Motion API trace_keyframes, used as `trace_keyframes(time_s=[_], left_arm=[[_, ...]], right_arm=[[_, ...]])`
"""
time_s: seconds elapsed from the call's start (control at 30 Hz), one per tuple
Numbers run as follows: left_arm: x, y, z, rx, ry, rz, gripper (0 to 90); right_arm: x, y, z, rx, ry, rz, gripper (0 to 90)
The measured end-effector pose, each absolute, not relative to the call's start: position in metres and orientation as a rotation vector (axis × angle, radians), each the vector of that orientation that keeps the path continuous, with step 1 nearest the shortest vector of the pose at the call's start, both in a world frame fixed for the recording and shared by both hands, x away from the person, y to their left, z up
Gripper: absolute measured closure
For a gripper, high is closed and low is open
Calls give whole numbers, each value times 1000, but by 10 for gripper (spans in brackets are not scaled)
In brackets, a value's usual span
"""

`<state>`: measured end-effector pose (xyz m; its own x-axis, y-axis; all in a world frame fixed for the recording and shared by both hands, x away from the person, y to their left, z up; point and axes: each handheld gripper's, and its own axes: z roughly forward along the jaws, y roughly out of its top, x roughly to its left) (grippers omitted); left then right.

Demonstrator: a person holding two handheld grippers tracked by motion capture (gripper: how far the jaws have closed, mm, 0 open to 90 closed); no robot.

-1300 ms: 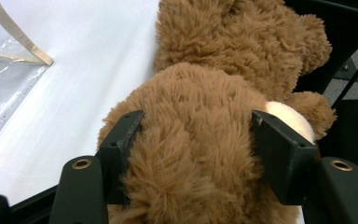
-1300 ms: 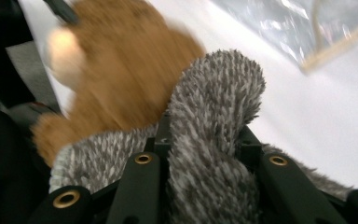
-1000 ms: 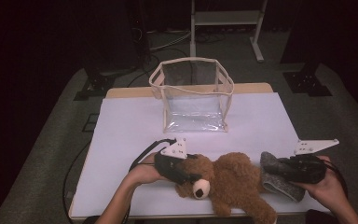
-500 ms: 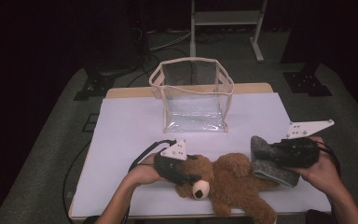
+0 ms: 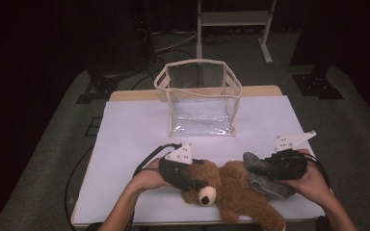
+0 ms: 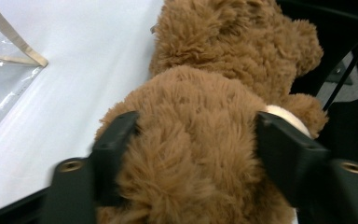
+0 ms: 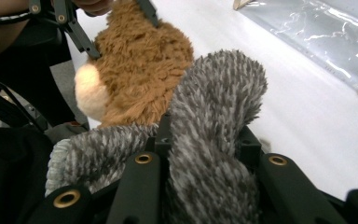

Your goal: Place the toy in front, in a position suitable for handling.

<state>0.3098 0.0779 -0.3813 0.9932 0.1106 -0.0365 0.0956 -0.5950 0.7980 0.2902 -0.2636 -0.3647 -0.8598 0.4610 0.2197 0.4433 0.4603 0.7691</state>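
A brown teddy bear (image 5: pixel 231 192) lies near the table's front edge, its head toward the left. My left gripper (image 5: pixel 197 180) has the bear's head (image 6: pixel 200 140) between its jaws. Those jaws have just been opening, and the fur still touches both pads. My right gripper (image 5: pixel 257 166) is shut on a grey plush toy (image 5: pixel 265 185), held just right of the bear's body. In the right gripper view the grey plush (image 7: pixel 214 107) rises from between my jaws, with the bear (image 7: pixel 140 60) behind it.
A clear plastic bag with beige trim (image 5: pixel 200 101) stands open at the middle back of the white table cover (image 5: pixel 135 130). A white stand (image 5: pixel 231 19) is on the floor beyond the table. Cables trail from both grippers.
My right gripper has carried the grey plush left and slightly away from the front edge, closer to the bear. The left hand has stayed on the bear's head.
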Motion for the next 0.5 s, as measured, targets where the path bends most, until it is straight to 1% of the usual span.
trace_keyframes(time_s=[0.07, 0.13, 0.27, 0.4, 0.47, 0.5], left_arm=[[313, 75, -383, 2226, 182, 17, 186], [317, 73, -387, 2220, 217, -32, 111], [322, 69, -393, 2208, 237, -113, 53], [326, 63, -393, 2220, 223, -153, 45], [327, 57, -394, 2232, 190, -189, 76], [327, 55, -394, 2236, 184, -189, 119]], right_arm=[[287, -265, -367, 829, 2670, 1405, 695], [284, -267, -369, 828, 2670, 1415, 695], [280, -271, -373, 835, 2662, 1436, 695], [279, -274, -377, 850, 2654, 1466, 694], [279, -276, -379, 856, 2647, 1479, 694], [278, -276, -379, 856, 2644, 1482, 694]])
